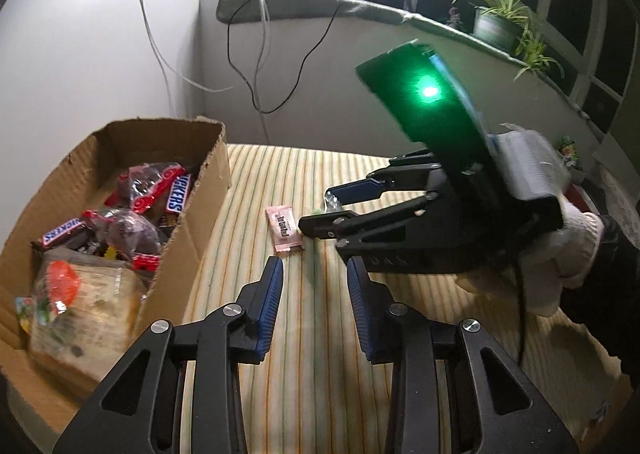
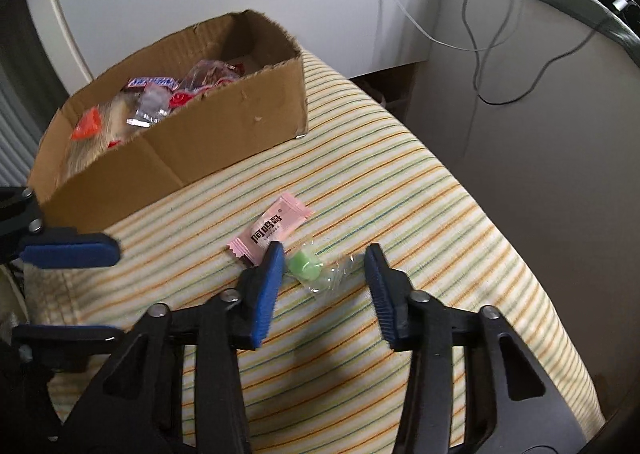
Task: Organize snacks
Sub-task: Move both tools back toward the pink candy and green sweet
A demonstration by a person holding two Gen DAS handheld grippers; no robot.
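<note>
A cloth with thin orange and green stripes (image 2: 400, 182) covers the surface below white walls and a grey windowsill with potted plants (image 1: 496, 20). The brown cardboard box of snacks (image 2: 224, 122) sits upper left. At centre, the right gripper (image 2: 325, 262) gapes around a clear-wrapped green candy (image 2: 306, 266), beside a pink sachet (image 2: 272, 228). The left gripper (image 1: 314, 274) hangs open, empty.

right gripper (image 2: 326, 260) sitting with jaws apart around green candy (image 2: 305, 265) on striped cloth (image 2: 420, 190); pink packet (image 2: 272, 228) lying just beside; cardboard box (image 2: 224, 122) holding snacks behind.
</note>
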